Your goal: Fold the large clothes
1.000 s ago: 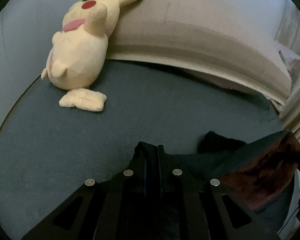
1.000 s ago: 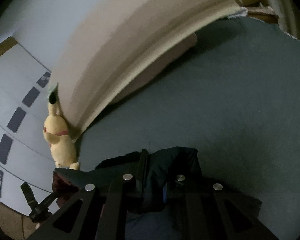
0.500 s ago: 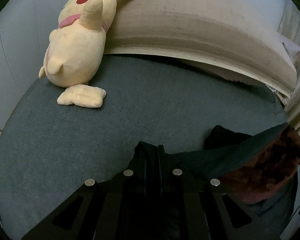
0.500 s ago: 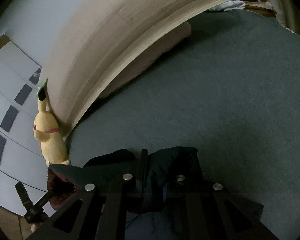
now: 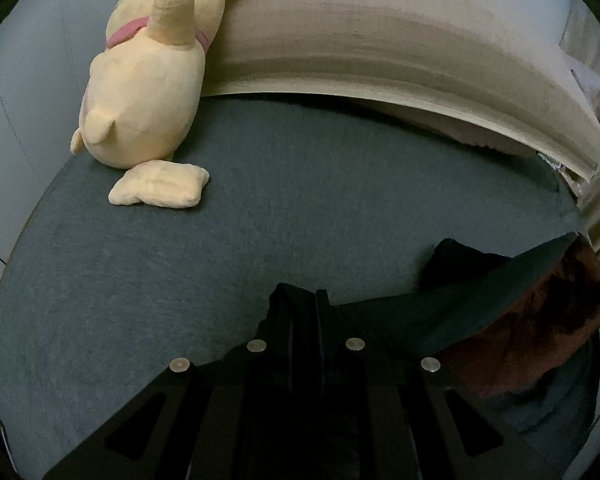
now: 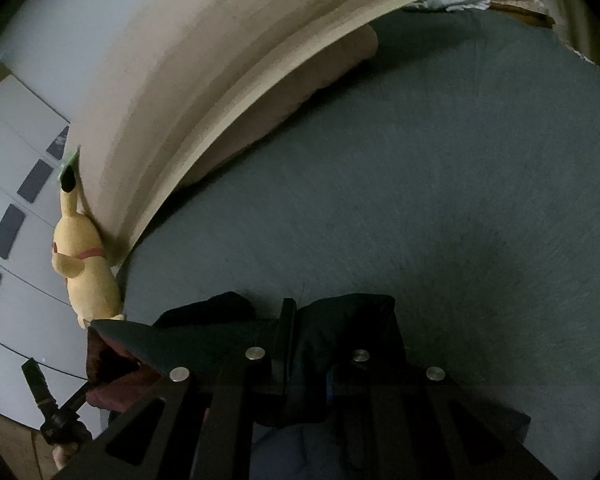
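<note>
Fingers of the left gripper (image 5: pixel 304 312) and of the right gripper (image 6: pixel 300 320) are each pinched together on a fold of the dark garment (image 5: pixel 412 316), which stretches taut between them above a bed (image 5: pixel 260 240) covered in grey-blue fabric. Ahead of both pairs the bed lies bare and wide as far as a beige headboard (image 5: pixel 380 52) with a pale wall behind it. A yellow plush toy (image 5: pixel 148 92) leans against that headboard, ahead and to the left of the left fingers, well apart from the garment, with the bed's curved edge just beyond it.
</note>
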A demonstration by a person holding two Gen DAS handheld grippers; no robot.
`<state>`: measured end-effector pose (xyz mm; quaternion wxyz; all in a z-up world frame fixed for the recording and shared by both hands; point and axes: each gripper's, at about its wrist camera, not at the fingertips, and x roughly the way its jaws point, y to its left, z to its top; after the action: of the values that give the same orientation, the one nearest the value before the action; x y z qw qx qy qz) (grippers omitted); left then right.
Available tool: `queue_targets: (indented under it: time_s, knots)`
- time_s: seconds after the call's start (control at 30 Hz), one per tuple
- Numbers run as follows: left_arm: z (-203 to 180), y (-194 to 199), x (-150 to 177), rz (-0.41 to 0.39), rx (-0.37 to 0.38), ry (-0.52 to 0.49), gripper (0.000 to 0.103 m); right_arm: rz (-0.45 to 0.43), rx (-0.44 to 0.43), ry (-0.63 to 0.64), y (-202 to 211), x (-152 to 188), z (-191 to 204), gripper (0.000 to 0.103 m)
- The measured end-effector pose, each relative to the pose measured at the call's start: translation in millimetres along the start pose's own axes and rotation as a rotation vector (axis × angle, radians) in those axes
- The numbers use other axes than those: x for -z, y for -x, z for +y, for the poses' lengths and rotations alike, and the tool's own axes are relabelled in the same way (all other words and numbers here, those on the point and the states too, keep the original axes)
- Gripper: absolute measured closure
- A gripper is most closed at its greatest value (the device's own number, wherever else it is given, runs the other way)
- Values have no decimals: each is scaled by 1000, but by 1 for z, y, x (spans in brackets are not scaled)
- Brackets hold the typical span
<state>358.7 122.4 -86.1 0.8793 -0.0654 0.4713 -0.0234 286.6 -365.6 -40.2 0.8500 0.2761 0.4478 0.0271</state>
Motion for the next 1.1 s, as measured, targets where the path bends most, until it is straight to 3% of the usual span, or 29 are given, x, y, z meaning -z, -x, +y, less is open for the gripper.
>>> queue_targets:
  time_s: [1.1]
  knots:
    - [-9,-25,-4,92,-44,-72,93,119,43,3,-24,-8,-5,92]
